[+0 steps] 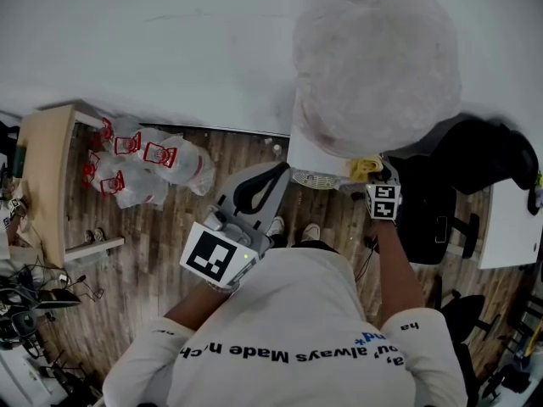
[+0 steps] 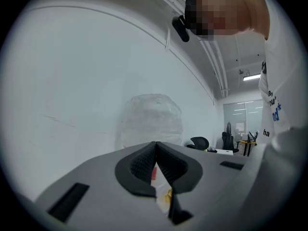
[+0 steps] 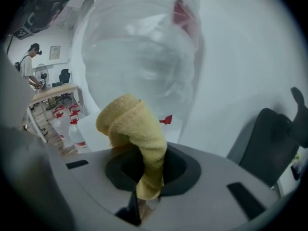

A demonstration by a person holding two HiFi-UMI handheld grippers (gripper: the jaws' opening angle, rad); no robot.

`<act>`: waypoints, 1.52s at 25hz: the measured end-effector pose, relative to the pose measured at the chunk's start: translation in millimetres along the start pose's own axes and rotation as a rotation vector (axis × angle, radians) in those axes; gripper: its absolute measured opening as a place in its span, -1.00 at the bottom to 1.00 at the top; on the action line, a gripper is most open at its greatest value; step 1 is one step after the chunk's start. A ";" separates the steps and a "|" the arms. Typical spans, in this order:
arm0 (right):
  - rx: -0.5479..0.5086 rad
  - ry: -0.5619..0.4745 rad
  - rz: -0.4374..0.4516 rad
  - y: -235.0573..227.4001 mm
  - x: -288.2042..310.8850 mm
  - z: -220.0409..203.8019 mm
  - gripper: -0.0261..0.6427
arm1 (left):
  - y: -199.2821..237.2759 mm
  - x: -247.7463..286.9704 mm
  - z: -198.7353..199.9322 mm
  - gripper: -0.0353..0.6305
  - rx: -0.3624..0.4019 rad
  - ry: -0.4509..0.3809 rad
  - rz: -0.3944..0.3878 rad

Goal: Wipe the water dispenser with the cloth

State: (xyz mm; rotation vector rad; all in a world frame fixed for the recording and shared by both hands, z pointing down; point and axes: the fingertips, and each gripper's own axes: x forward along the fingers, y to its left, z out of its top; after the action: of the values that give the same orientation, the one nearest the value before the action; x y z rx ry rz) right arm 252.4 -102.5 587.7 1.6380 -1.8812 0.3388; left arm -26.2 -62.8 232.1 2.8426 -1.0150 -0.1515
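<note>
Pinching the yellow cloth (image 3: 137,138) lengthwise, right tool (image 3: 144,179) points it at the bottle (image 3: 139,47); left tool (image 2: 155,163) closed.

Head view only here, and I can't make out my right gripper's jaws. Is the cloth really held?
Observer: Yes, the right gripper has its jaws closed on the yellow cloth, which bunches above them.
Operator: And the left gripper?
Observer: Its jaws are together, with nothing between them.
Operator: Anyone else around?
Observer: Yes, a person stands far off, behind a wooden table.
</note>
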 end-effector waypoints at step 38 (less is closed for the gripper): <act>0.026 0.018 0.078 -48.9 81.8 5.2 -0.75 | 5.0 7.4 -3.7 -0.84 0.008 0.030 0.033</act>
State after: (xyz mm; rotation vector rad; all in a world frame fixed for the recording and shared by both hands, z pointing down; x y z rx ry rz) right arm 294.2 -180.9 622.7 1.5769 -1.9382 0.4110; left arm -23.0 -71.1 236.1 2.8246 -1.0584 -0.1022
